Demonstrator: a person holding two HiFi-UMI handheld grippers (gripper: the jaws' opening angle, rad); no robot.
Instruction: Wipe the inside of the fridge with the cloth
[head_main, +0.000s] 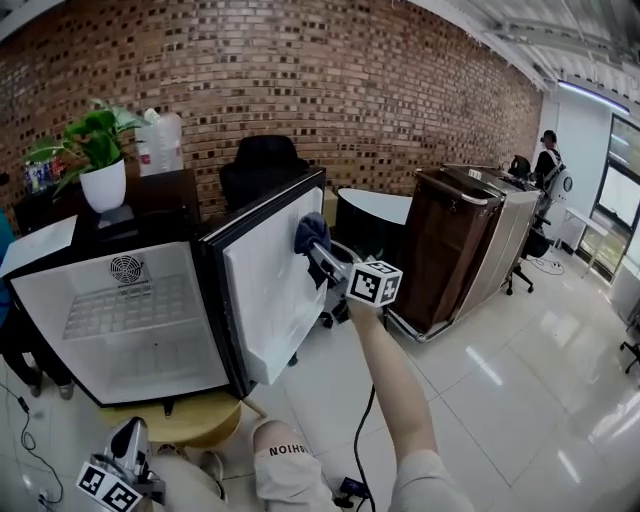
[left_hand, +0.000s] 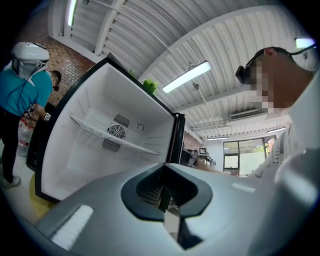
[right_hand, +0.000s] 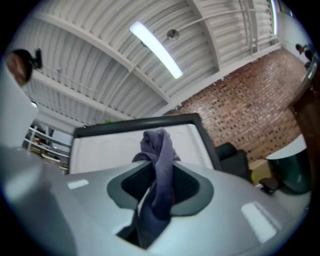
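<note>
A small black fridge (head_main: 215, 300) stands with its door swung wide, its white inside (head_main: 130, 320) and wire shelf (head_main: 125, 305) bare. My right gripper (head_main: 318, 250) is shut on a blue-grey cloth (head_main: 310, 232), which hangs bunched between the jaws (right_hand: 159, 165). The cloth sits against the upper part of the door's white inner panel (head_main: 268, 290), near its outer edge. My left gripper (head_main: 128, 450) is low at the bottom left, shut with nothing in it, below the fridge front. In the left gripper view the fridge inside (left_hand: 115, 140) with its fan grille lies ahead.
A potted plant (head_main: 100, 165) and a jug stand on the dark cabinet behind the fridge. A black chair (head_main: 262, 165), a round white table (head_main: 375, 215) and a brown cart (head_main: 460, 240) are to the right. A person in teal (left_hand: 22, 95) stands by the fridge's left side.
</note>
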